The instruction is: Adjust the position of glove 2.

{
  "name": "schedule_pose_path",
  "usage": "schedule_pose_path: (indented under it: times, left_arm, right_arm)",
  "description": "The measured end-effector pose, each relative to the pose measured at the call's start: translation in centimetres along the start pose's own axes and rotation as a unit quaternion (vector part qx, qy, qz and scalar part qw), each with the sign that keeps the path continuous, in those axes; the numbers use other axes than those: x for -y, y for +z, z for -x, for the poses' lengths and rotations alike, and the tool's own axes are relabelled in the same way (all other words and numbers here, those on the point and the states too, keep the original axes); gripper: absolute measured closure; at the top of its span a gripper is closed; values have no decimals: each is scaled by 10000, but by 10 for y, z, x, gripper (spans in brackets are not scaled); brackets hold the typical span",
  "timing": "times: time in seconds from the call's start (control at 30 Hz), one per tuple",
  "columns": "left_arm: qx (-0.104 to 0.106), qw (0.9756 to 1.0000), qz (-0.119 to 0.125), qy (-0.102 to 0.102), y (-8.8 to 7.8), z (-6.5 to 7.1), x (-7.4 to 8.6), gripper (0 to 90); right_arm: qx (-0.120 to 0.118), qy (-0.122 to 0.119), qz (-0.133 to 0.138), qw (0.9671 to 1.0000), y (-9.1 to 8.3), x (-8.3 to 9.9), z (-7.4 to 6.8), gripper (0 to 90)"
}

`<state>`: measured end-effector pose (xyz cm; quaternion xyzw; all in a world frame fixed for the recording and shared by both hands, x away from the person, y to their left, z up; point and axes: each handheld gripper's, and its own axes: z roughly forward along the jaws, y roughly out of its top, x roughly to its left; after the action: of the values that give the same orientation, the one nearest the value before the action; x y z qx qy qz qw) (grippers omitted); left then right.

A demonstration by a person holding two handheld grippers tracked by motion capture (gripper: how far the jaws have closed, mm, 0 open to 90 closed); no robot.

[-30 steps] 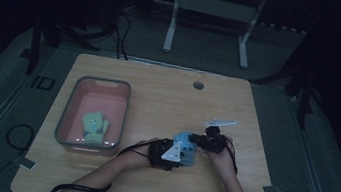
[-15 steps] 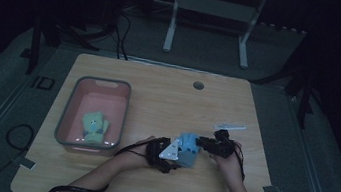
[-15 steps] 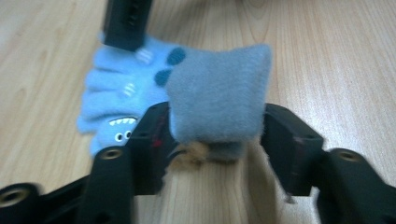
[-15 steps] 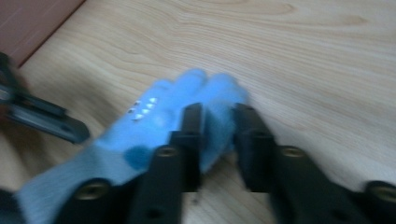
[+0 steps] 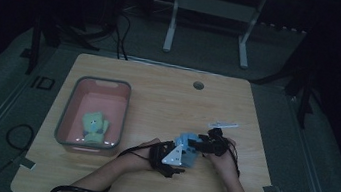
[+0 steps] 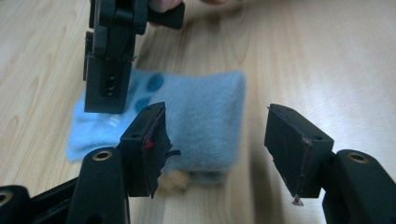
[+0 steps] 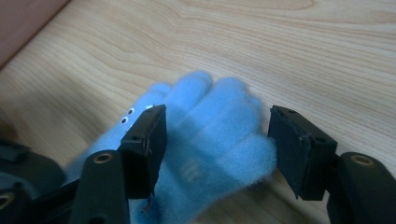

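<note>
blue fleece glove (image 5: 186, 143) flat on bench (image 5: 168, 100), between your two hand-held grippers. left hand-held gripper (image 6: 212, 135) jaws just opened, released. right hand-held gripper (image 7: 217, 144) just opened too, straddling glove, pads clear. long axis runs gripper to gripper.

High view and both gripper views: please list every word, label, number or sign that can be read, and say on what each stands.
"ID": pale letters on the dark floor, left of the light wooden table.
Folded fluffy blue sock: dark blue dots and white marks, no readable text.
Pink plastic bin: no text visible.
</note>
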<state>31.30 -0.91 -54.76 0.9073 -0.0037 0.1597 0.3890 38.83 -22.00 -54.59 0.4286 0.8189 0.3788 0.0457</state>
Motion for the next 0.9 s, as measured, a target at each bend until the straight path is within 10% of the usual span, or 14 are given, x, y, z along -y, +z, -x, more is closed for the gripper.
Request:
schedule_pose_path:
  times: [0.4,0.63,0.9]
  left_arm:
    - [-178,9995,-253,73,10,-2,4,587]
    - [-161,9993,-285,-177,9,-6,3,735]
    - [-158,9988,-302,-354,0,-13,-3,775]
  right_arm:
    - [155,-514,-126,9985,7,-1,-4,307]
    - [-307,-526,-304,9977,9,-3,-10,726]
    - [-371,-464,-201,9980,7,-8,-13,779]
